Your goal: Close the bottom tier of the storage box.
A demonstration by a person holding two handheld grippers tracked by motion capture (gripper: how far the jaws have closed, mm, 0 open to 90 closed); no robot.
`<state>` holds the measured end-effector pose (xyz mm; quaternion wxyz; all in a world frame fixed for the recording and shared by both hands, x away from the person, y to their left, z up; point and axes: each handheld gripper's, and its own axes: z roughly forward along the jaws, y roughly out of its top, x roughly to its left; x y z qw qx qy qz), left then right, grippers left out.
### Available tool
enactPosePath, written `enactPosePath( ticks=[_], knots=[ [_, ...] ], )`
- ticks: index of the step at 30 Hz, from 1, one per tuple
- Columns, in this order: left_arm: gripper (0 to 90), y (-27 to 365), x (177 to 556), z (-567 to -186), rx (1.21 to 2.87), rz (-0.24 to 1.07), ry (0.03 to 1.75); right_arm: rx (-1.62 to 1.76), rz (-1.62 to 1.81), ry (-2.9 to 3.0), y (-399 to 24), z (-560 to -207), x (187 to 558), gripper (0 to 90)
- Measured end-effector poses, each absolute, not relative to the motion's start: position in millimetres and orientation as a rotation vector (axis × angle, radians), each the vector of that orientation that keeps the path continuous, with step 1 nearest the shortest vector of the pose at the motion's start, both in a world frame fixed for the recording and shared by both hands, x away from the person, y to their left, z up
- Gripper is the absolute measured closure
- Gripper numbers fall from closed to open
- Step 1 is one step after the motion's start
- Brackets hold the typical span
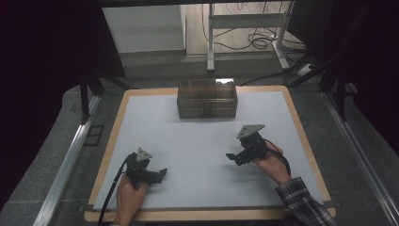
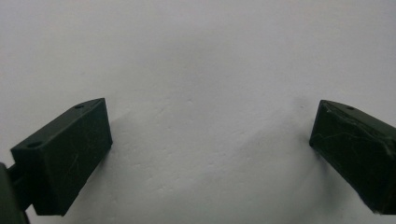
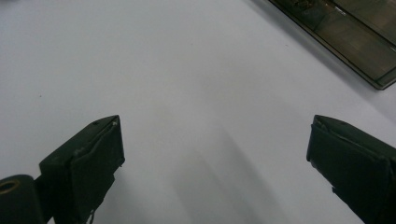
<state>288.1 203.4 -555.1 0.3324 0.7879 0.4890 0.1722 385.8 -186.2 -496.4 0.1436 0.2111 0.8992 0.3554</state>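
Pale grey-white sheeting is covering the surface [image 1: 197, 141] you are working over, and both tools are sitting low on it, apart from each other and from anything to grasp. The smoky, see-through box [image 1: 207, 98] is lying ahead of both tools, well apart from them, a little nearer your right one; its long axis is running crosswise to your reach, broad side facing you, which I judge is leaving either short end open to a grip. In the right gripper view one corner of it is showing beyond the jaws. Your right tool [image 1: 232, 157] is released, jaws spread wide, holding nothing. Your left tool [image 1: 162, 173] is likewise released over bare sheeting.
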Motion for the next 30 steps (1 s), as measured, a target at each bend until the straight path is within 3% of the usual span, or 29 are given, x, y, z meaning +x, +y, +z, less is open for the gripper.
enactPosePath(
  ticks=[30],
  knots=[
    [0.0, 203, 288, -555, 2.057, 0.451, 1.278, 0.667, 0.969, 2.583, -223, -502, 368, 3.5]
  ],
)
